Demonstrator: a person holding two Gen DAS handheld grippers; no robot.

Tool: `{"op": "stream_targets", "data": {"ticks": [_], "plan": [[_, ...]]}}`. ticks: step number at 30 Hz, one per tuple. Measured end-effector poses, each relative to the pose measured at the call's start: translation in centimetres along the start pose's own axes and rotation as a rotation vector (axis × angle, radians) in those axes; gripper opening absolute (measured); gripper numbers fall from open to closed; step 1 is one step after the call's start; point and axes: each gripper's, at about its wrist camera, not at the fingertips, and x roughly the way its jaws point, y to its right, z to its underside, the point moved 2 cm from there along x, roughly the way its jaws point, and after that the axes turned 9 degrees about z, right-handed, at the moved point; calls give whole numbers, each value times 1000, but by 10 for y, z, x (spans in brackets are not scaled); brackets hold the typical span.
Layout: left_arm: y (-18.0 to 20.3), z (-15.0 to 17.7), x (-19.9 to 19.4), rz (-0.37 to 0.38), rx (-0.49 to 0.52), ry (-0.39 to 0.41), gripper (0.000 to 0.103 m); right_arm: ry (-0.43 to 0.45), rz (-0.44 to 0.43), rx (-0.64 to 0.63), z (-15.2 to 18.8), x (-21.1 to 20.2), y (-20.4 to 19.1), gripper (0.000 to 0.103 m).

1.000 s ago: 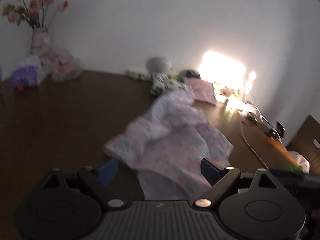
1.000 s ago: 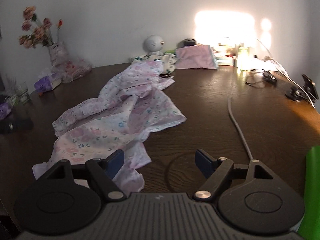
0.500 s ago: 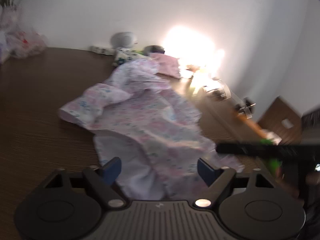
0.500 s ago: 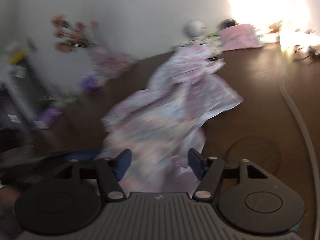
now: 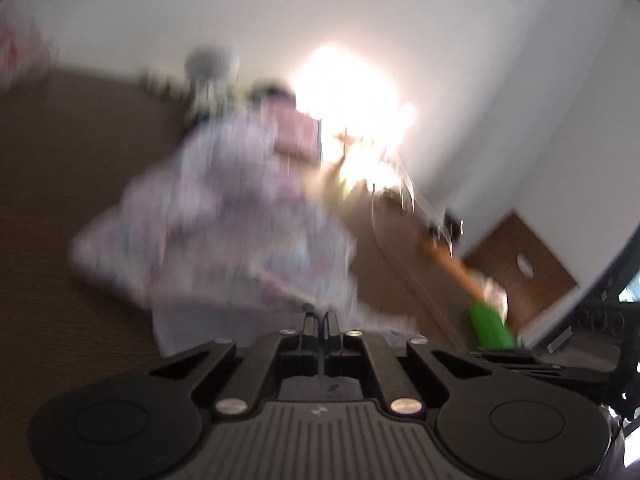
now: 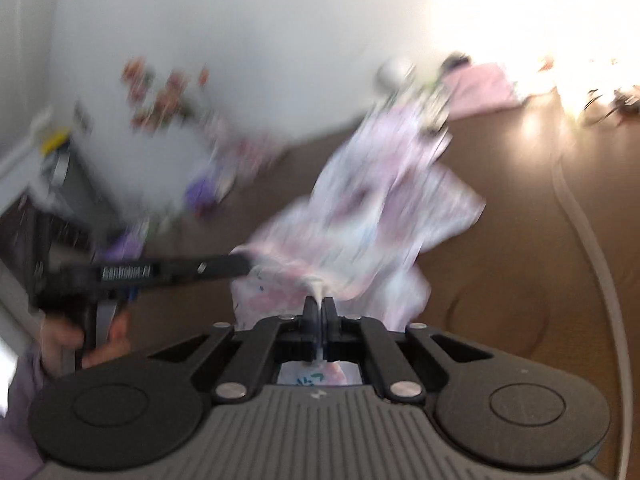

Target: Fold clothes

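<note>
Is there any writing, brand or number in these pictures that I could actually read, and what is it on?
Nothing reads cleanly; both pictures are smeared by motion.
White lettering on the side of the left tongs, seen from the right camera: too blurred to read.
Blue-green handwritten marks on a white tag of the floral garment, just behind the right tongs: not legible.
Left camera: no text visible.

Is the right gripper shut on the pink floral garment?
Yes, the right gripper has its jaws closed with a fold of the pink floral garment pinched between them.
</note>
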Motion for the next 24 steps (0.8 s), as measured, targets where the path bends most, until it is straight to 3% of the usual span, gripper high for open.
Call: {"op": "stream_targets", "data": {"ticks": [1, 2, 4, 5, 7, 8, 9, 13, 14, 16, 19, 20, 21, 22, 24], "plan": [[4, -9, 11, -60, 34, 5, 1, 39, 72, 27, -7, 8, 6, 5], [8, -18, 24, -124, 70, 8, 2, 45, 170, 35, -11, 18, 12, 15], [15, -28, 36, -306, 66, 16, 4, 58, 276, -26, -13, 12, 13, 16], [18, -29, 30, -297, 77, 39, 10, 66, 324, -60, -14, 7, 13, 26], [22, -26, 12, -242, 93, 80, 31, 136, 287, -85, -9, -20, 17, 54], [23, -23, 2, -201, 95, 97, 52, 146, 269, -103, -6, -31, 19, 55], [24, -19, -8, -167, 104, 95, 61, 137, 247, -127, -2, -37, 21, 55], [38, 12, -17, -65, 204, -54, 64, 4, 129, -199, 20, -37, 17, 55], [42, 22, -14, -58, 234, -100, 64, -19, 107, -205, 26, -28, 12, 54], [43, 41, -4, -117, 254, -171, 64, -60, 141, -202, 34, -13, 9, 51], [36, 55, 6, -164, 220, -210, 58, -88, 169, -229, 46, 6, 8, 30], [34, 57, 7, -157, 207, -215, 41, -102, 177, -237, 49, 12, 7, 25], [33, 58, 9, -146, 209, -223, 14, -90, 190, -252, 51, 13, 5, 25], [31, 57, 10, -160, 204, -234, 4, -85, 209, -265, 52, 15, 4, 24], [24, 54, 7, -185, 189, -250, 3, -66, 238, -272, 49, 9, 4, 14]]}}
